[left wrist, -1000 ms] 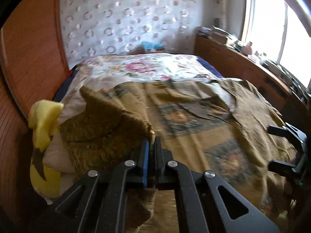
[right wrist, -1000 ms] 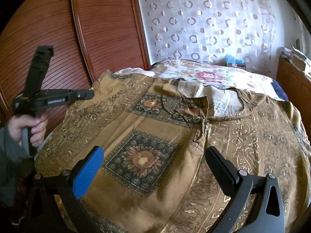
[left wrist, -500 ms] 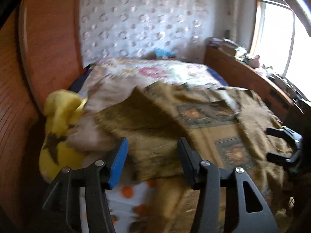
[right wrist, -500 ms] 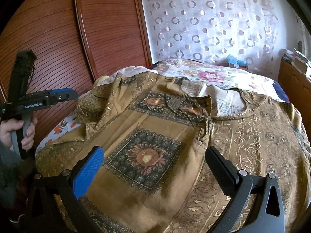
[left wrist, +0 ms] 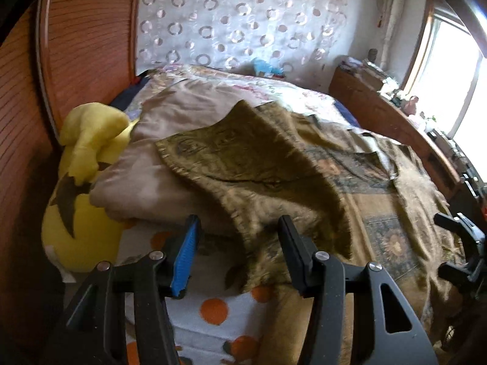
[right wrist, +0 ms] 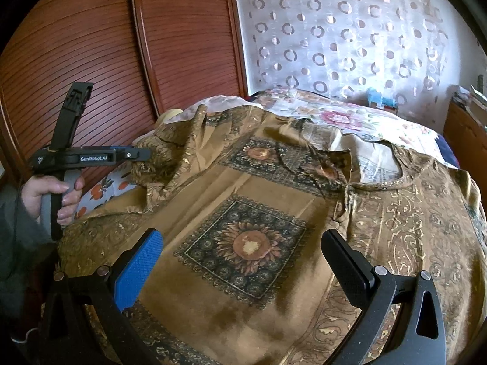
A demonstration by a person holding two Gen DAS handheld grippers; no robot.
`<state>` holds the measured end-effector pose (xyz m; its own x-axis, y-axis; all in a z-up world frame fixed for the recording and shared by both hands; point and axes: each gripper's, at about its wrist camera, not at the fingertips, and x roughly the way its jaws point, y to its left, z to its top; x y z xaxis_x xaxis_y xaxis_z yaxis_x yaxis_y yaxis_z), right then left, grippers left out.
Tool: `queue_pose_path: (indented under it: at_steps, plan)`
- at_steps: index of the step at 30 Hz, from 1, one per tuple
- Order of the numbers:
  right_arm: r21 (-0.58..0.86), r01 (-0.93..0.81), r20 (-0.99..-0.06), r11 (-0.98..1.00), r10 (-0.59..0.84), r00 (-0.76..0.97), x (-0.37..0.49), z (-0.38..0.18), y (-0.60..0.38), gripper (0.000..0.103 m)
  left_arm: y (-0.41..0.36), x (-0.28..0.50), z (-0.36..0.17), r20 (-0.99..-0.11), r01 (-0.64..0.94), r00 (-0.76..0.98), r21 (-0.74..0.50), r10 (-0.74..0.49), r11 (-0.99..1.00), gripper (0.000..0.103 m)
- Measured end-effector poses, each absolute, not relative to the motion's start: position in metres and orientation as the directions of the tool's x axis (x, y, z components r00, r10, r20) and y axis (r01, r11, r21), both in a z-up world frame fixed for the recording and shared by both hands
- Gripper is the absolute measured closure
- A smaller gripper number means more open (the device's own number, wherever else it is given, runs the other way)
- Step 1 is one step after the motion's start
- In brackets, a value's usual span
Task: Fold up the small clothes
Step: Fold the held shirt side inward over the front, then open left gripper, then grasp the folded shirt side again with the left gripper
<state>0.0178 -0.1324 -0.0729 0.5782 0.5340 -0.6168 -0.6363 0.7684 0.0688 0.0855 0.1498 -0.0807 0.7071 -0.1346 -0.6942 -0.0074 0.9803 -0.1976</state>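
Observation:
A brown and gold patterned top [right wrist: 274, 213] lies spread on the bed, neckline toward the far side. Its left sleeve [left wrist: 243, 164] lies folded and bunched over the body of the garment. My left gripper [left wrist: 237, 243] is open and empty, just short of the sleeve's near edge; it also shows in the right wrist view [right wrist: 143, 153], held by a hand at the bed's left side. My right gripper [right wrist: 240, 261] is open and empty, above the sunflower square on the garment's front; its fingers [left wrist: 453, 222] show at the right edge of the left wrist view.
A yellow plush toy [left wrist: 82, 188] and a beige pillow [left wrist: 152, 164] lie at the bed's left side. An orange-dotted sheet [left wrist: 213, 307] shows under the garment. Wooden wardrobe doors [right wrist: 91, 45] stand on the left, a wooden cabinet [left wrist: 380, 112] on the right.
My left gripper was shut on the sleeve's edge a second ago; it has opened, let the sleeve drop folded over the garment, and drawn back left. The right gripper has stayed open and still.

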Motion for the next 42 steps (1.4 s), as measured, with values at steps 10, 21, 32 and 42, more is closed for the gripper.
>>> queue_pose_path:
  at_steps: [10, 21, 32, 42]
  plan:
    - [0.076, -0.618, -0.611, 0.782, 0.527, 0.591, 0.017, -0.072, -0.142, 0.000, 0.122, 0.113, -0.044, -0.657, 0.083, 0.734, -0.164, -0.171, 0.983, 0.099]
    - [0.118, -0.549, -0.579, 0.828, 0.506, 0.639, 0.019, -0.065, -0.189, 0.000, 0.015, 0.136, 0.008, -0.630, 0.296, 0.733, -0.043, -0.256, 0.954, 0.099]
    - [0.139, -0.502, -0.576, 0.854, 0.482, 0.661, 0.020, -0.065, -0.208, 0.000, -0.004, 0.101, 0.020, -0.603, 0.372, 0.725, -0.063, -0.332, 0.926, 0.060]
    - [0.123, -0.506, -0.581, 0.854, 0.475, 0.661, 0.022, -0.063, -0.209, 0.000, 0.034, 0.094, 0.012, -0.576, 0.280, 0.771, -0.077, -0.272, 0.957, 0.035]
